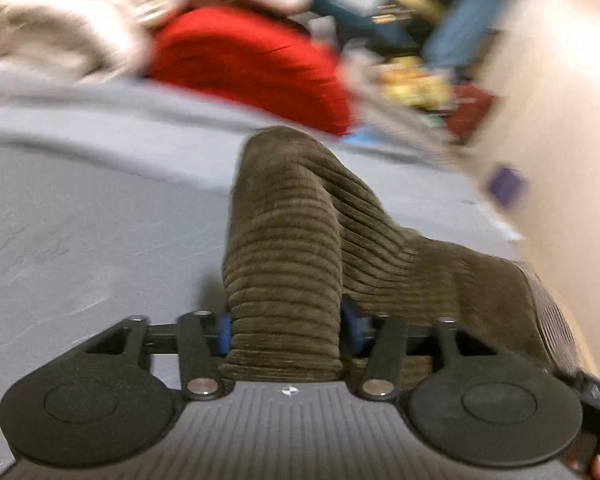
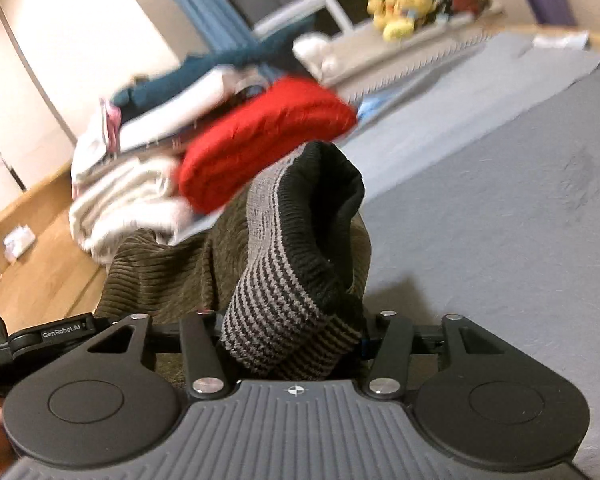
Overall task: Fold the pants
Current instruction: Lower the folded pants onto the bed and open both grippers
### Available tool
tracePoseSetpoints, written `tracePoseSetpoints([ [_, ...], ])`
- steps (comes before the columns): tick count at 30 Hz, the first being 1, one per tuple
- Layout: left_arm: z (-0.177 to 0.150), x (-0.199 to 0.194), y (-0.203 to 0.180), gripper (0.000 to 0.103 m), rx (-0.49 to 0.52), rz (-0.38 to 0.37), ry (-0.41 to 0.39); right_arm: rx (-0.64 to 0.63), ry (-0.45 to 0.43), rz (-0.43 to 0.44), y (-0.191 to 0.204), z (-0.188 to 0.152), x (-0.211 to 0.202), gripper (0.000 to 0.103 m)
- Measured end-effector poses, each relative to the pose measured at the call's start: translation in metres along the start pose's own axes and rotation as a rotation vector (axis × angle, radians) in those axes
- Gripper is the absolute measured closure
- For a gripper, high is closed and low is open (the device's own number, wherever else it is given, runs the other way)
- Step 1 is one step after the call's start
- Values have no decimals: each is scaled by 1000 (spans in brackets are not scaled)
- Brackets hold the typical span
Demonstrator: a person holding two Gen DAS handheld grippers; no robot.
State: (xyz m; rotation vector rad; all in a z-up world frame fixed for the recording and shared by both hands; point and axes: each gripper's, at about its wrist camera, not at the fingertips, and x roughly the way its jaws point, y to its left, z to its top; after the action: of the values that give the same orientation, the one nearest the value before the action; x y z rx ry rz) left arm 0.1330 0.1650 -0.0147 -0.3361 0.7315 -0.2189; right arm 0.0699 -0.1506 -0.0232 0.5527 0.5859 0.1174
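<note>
Our left gripper [image 1: 286, 330] clamps brown corduroy pants [image 1: 292, 240] at centre frame; our right gripper [image 2: 292, 336] pinches their striped waistband [image 2: 284, 280]. We're apparently mid-fold, lifted over the grey sheet [image 1: 80, 220]; next, lay them across evenly.

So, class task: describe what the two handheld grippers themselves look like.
Both match. The left gripper has a ribbed grey body with a small crosshair mark, two round black discs, black linkage bars with silver rivets and blue pads. The right gripper looks the same; white lettering shows on the black unit beside it.
</note>
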Motion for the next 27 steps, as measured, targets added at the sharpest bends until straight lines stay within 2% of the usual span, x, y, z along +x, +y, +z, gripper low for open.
tracePoseSetpoints([
  [1, -3, 3, 11, 43, -22, 82, 14, 20, 65, -13, -2, -4, 17, 37],
  [2, -8, 2, 19, 43, -38, 154, 10, 48, 160, -43, -9, -10, 38, 37],
  [3, -14, -5, 23, 42, -55, 179, -8, 64, 245, -88, -15, -17, 54, 39],
  [4, -18, -12, 25, 42, -59, 167, -15, 59, 289, -139, -19, -23, 62, 41],
  [5, -27, -20, 20, 42, -47, 138, -21, 45, 288, -160, -23, -27, 63, 38],
  [6, -37, -27, 13, 42, -22, 119, -26, 42, 249, -139, -27, -29, 57, 39],
  [8, -57, -31, 3, 42, 34, 99, -13, 5, 246, -150, -31, -31, 54, 37],
  [9, -69, -26, -2, 43, 68, 110, 23, -6, 245, -147, -34, -31, 53, 37],
  [11, -102, 2, -7, 45, 164, 171, 144, -20, 255, -161, -34, -28, 56, 35],
  [13, -122, 2, -23, 45, 310, 223, 86, -32, 278, -169, -32, -24, 54, 34],
  [14, -124, -3, -31, 44, 338, 250, 77, -45, 292, -177, -27, -25, 51, 34],
  [16, -119, -20, -35, 32, 268, 270, 59, -91, 284, -200, -15, -19, 40, 34],
  [17, -117, -32, -37, 18, 227, 260, 36, -134, 266, -214, -8, -17, 28, 33],
  [18, -122, -46, -43, 15, 209, 246, 5, -178, 249, -218, 0, -23, 18, 33],
  [20, -130, -70, -58, 13, 226, 232, -47, -286, 213, -207, 13, -26, -10, 30],
  [23, -148, -107, -77, 10, 211, 217, -118, -428, 149, -201, 28, -36, -56, 20],
  [27, -176, -148, -101, 10, 248, 227, -172, -534, 58, -188, 46, -45, -107, 15],
])
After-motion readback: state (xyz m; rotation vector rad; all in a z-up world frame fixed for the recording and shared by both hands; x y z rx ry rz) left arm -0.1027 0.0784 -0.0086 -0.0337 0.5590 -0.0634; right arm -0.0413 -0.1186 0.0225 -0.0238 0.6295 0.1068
